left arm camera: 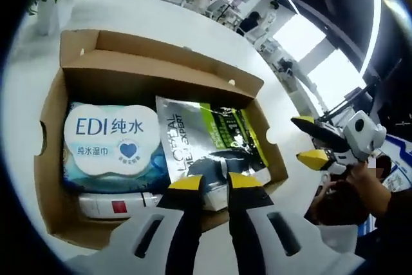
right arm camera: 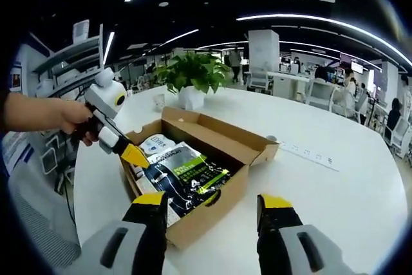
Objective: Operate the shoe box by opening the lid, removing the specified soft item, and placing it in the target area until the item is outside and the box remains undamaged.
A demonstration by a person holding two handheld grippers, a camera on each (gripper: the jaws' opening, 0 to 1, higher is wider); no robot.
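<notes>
Now lower your left claw [left arm camera: 214,181], nearly closed and empty, onto the sachet [left arm camera: 209,140]; keep your right claw [right arm camera: 212,201], open and empty, off the shoe box [right arm camera: 222,188].

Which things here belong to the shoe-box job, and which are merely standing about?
Job: open shoe box; wet wipes pack; silver sachet; left gripper; right gripper.
Standing about: potted plant; white table.

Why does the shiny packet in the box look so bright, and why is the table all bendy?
Left gripper view: ceiling light glares white off the silver packet, washing out its print. Right gripper view: the fisheye lens bends the white table into a curve, and bright light strips streak the dark ceiling.
</notes>
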